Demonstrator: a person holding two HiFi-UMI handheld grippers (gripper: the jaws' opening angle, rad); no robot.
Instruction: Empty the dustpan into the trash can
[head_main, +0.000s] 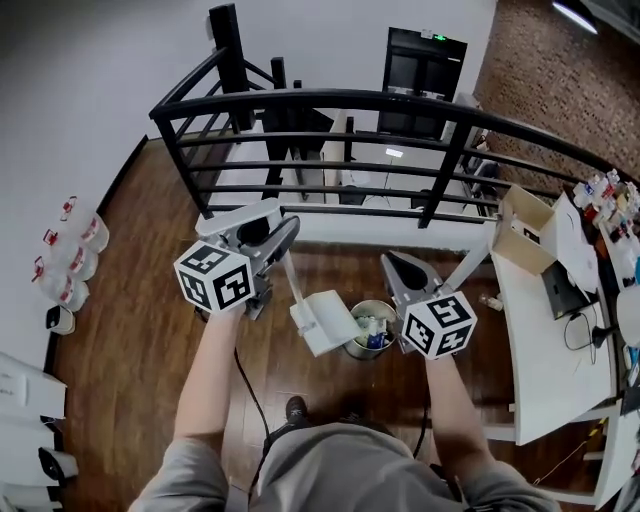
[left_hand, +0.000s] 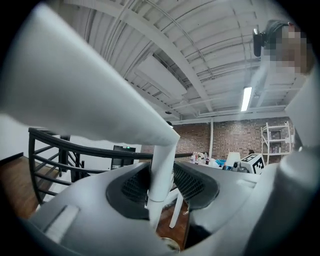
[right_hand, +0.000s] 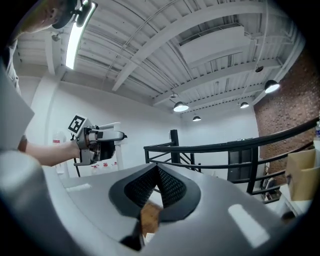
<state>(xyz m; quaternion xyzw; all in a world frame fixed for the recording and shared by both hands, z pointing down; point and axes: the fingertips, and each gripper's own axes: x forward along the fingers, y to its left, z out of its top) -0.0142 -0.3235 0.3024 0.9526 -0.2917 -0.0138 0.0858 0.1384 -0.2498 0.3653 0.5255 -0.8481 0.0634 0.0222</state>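
Note:
My left gripper (head_main: 281, 240) is shut on the thin white handle (left_hand: 161, 175) of a white dustpan (head_main: 325, 320). The handle runs down from the jaws, and the pan hangs tilted beside and partly over the rim of a small round grey trash can (head_main: 376, 305) on the wooden floor. Blue and white rubbish lies inside the can. My right gripper (head_main: 393, 260) is just right of the can, level, shut with nothing between its pads (right_hand: 170, 187). In the right gripper view the left gripper (right_hand: 97, 142) shows to the left, on a bare forearm.
A black metal railing (head_main: 330, 100) runs across ahead of the can. A white table (head_main: 540, 340) with a cardboard box (head_main: 525, 230) and a laptop stands at the right. Plastic bottles (head_main: 70, 260) sit by the left wall. A black cable (head_main: 250, 390) trails on the floor near my feet.

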